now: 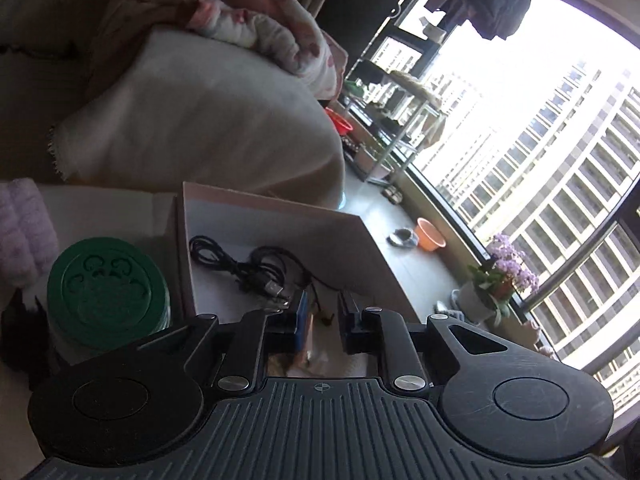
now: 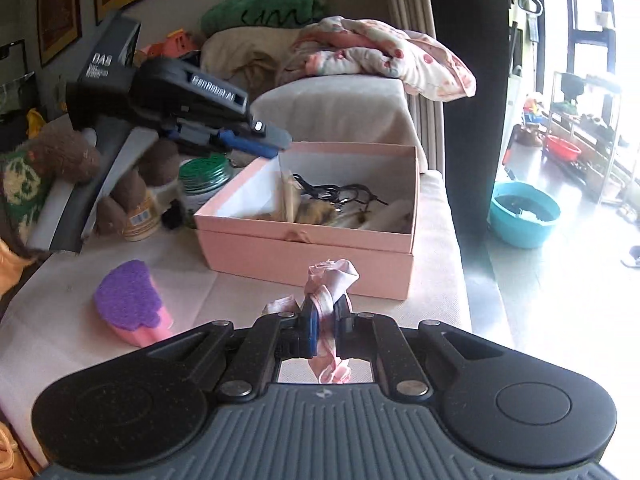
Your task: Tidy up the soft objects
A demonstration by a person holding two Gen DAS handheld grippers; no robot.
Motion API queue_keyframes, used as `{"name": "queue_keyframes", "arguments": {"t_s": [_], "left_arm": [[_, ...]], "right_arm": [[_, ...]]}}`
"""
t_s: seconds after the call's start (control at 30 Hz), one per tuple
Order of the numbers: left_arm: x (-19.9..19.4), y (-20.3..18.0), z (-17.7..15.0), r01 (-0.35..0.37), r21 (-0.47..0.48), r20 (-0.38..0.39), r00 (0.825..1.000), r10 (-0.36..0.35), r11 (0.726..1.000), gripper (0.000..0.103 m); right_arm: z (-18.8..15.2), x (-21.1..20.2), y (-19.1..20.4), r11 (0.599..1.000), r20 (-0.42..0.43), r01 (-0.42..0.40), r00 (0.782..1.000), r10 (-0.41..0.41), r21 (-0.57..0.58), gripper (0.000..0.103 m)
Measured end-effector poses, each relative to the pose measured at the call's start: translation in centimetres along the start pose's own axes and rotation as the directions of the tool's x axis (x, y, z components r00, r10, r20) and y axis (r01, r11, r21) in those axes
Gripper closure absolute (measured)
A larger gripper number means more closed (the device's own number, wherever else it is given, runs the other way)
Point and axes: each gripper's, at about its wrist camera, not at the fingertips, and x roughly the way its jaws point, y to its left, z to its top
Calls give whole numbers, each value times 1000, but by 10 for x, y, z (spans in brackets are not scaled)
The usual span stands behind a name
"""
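A pink box (image 2: 308,246) stands open on the cloth-covered surface and holds black cables (image 2: 340,194) and soft pale items. My right gripper (image 2: 325,316) is shut on a pink satin scrunchie (image 2: 330,280), just in front of the box's near wall. My left gripper (image 1: 322,312) is open and empty, hovering over the box (image 1: 280,216) with the cables (image 1: 240,264) below its fingers. It also shows in the right wrist view (image 2: 280,140), above the box's far left corner. A purple and pink sponge (image 2: 130,304) lies to the left.
A green-lidded jar (image 2: 204,180) and brown plush toys (image 2: 64,156) stand left of the box. A cushion (image 2: 332,108) with a floral blanket (image 2: 384,52) sits behind. A teal basin (image 2: 524,214) is on the floor to the right, by the window.
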Motion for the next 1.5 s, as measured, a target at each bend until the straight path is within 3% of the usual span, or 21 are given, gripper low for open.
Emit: {"name": "queue_keyframes", "arguments": {"t_s": [0.13,0.23,0.33,0.43,0.53,0.63,0.7,0.77,0.83,0.93,1.03,1.1,1.13,1.17,1.23,1.3,1.4,1.5], "left_arm": [[-35,4,-13,-25,101,65,998,19,995,85],[-77,9,-27,-4,159,112,994,-14,987,85],[-107,20,-40,-10,189,105,994,-10,982,85],[-128,36,-50,-52,160,89,995,38,986,85],[-148,50,-60,-123,144,113,988,108,982,85],[-174,63,-67,-213,149,155,970,190,966,85],[-191,77,-70,-270,145,173,954,244,952,85],[-207,94,-73,-322,131,185,937,297,938,85],[-219,114,-72,-381,107,191,914,357,918,85],[-238,143,-66,-500,73,213,853,476,863,85],[-253,166,-53,-597,30,253,781,571,802,85],[-260,181,-42,-610,-2,274,762,588,792,85],[-260,186,-37,-597,-4,272,771,575,802,85],[-256,192,-32,-558,12,254,804,538,830,85],[-239,198,-26,-436,66,175,890,420,897,85],[-218,195,-29,-360,158,127,931,343,919,85],[-186,181,-38,-313,320,75,949,306,894,81],[-162,182,-38,-341,377,49,936,349,861,81]], "right_arm": [[18,8,-1,1000,44,-22,999,22,6,95],[43,22,-1,1000,85,-13,996,13,-2,95],[80,54,0,1000,68,-6,998,7,-14,95],[123,107,5,998,-30,-66,997,67,14,95],[151,164,14,990,-159,-123,978,134,75,95],[159,212,28,991,-264,-93,958,115,94,94],[156,230,40,996,-312,-53,947,71,68,89],[154,240,48,998,-354,-41,934,56,48,65],[151,240,52,999,-363,-1,932,19,48,56],[150,235,52,999,-388,15,922,5,48,53],[153,215,56,999,-356,49,934,-41,15,52],[158,197,61,998,-316,68,946,-67,-9,52],[162,188,62,997,-292,73,953,-75,-16,51],[165,177,64,997,-267,75,961,-78,-22,49],[170,160,70,997,-227,67,971,-72,-31,47],[171,143,77,997,-200,47,978,-57,-53,47],[171,117,90,992,-182,14,983,-37,-123,47],[166,99,107,980,-186,-26,982,-11,-196,46]]}}
